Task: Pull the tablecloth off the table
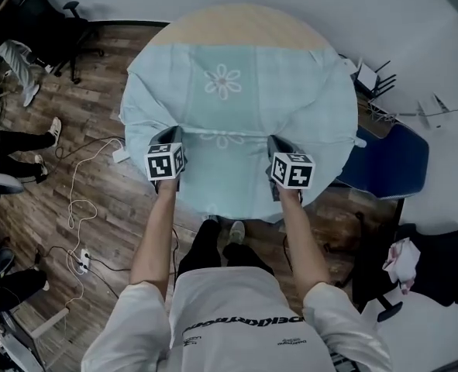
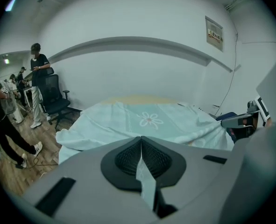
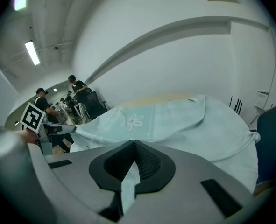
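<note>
A pale blue tablecloth [image 1: 236, 99] with white flower prints lies over a round wooden table [image 1: 236, 23]; the far strip of bare tabletop shows. The left gripper [image 1: 169, 142] and the right gripper [image 1: 279, 149] are both over the cloth's near part, side by side. In the left gripper view the left gripper [image 2: 141, 139] is shut on a pinch of tablecloth [image 2: 146, 120] that runs down between the black pads. The right gripper [image 3: 134, 143] is likewise shut on a fold of the tablecloth [image 3: 166, 120]. The cloth is drawn into ridges toward both grippers.
Wooden floor with cables and a power strip [image 1: 81, 260] at the left. Office chairs [image 1: 46, 25] at the back left, a blue chair [image 1: 391, 161] at the table's right. People [image 2: 37, 85] stand at the left of the room. White wall behind the table.
</note>
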Tool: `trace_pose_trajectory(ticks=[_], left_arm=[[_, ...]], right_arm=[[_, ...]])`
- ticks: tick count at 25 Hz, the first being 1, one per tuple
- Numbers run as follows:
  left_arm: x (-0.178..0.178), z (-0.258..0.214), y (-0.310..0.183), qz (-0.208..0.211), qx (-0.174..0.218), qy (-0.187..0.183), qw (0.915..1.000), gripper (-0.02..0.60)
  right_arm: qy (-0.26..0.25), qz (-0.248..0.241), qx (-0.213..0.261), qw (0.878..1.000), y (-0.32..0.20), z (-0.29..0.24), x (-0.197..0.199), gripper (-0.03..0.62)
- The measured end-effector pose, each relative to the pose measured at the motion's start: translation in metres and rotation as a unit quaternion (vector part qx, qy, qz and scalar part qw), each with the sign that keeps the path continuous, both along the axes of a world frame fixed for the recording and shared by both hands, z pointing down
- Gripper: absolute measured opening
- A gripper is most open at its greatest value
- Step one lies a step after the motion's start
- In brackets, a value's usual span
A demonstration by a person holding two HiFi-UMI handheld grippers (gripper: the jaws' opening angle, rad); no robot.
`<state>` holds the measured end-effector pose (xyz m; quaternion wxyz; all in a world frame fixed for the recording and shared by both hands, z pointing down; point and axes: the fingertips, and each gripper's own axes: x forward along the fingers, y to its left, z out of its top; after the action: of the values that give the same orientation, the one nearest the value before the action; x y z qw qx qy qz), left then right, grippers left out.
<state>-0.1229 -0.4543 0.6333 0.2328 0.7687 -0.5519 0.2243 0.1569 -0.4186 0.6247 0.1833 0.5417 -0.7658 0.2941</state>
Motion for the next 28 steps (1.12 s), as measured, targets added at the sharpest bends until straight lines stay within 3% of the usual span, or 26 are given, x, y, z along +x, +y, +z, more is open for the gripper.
trace_pose_trajectory(ticks=[4, 14, 28], left_arm=[[0.000, -0.024, 0.034, -0.010, 0.022, -0.009, 0.9997, 0.016], [0.002, -0.067, 0.115, -0.037, 0.055, 0.009, 0.9977, 0.017], [-0.006, -0.115, 0.192, -0.034, 0.094, 0.033, 0.9944, 0.015]], right_arm=[[0.003, -0.008, 0.027, 1.000, 0.025, -0.022, 0.001, 0.032], [-0.012, -0.010, 0.063, 0.998, 0.086, -0.067, 0.003, 0.032], [-0.014, -0.001, 0.108, 0.994, 0.162, -0.118, -0.009, 0.032]])
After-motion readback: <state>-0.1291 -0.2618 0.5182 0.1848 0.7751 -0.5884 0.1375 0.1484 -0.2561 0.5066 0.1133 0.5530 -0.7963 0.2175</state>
